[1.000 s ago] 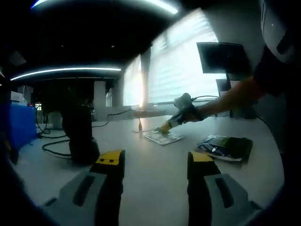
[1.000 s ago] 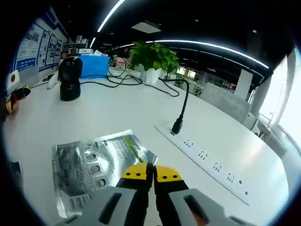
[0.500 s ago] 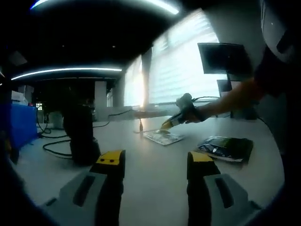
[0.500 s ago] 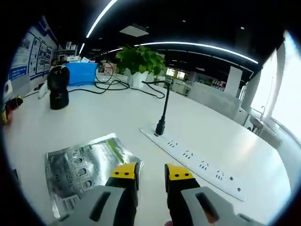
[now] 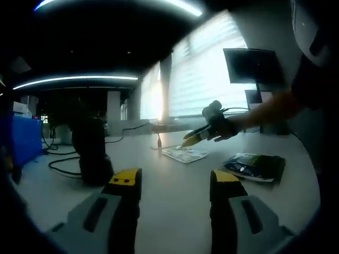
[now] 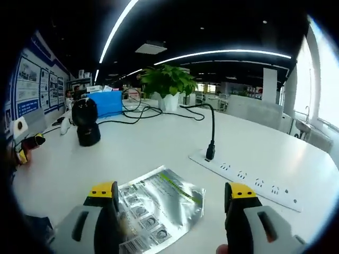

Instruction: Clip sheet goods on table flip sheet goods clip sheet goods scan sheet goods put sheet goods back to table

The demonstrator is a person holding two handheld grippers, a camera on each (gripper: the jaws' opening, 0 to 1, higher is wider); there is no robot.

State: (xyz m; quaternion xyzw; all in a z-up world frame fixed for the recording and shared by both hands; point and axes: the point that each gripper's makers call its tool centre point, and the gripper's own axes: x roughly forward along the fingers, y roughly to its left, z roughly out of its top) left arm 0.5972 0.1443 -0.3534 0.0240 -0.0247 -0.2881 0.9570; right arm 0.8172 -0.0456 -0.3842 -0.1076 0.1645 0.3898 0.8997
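A silver foil sheet pack point(image 6: 159, 203) lies flat on the white table point(image 6: 159, 137), printed side up, between and just beyond my right gripper point(image 6: 172, 191), which stands open above it with nothing held. In the left gripper view the same pack point(image 5: 184, 154) lies far across the table, with the right gripper point(image 5: 192, 139) hovering a little above it on a person's arm. My left gripper point(image 5: 170, 179) is open and empty, low over the bare table. A black scanner point(image 5: 91, 151) stands at the left; the scanner point(image 6: 87, 127) also rises beyond the pack.
A dark foil pack point(image 5: 254, 165) lies at the right near the person. A white power strip point(image 6: 254, 182) with a plugged black cable point(image 6: 212, 132) runs along the right. A potted plant point(image 6: 167, 87), blue box point(image 6: 108, 103) and loose cables sit at the back.
My right gripper has opened wide, let go of the silver pack and lifted off it; the pack rests on the table. The left gripper has stayed put.
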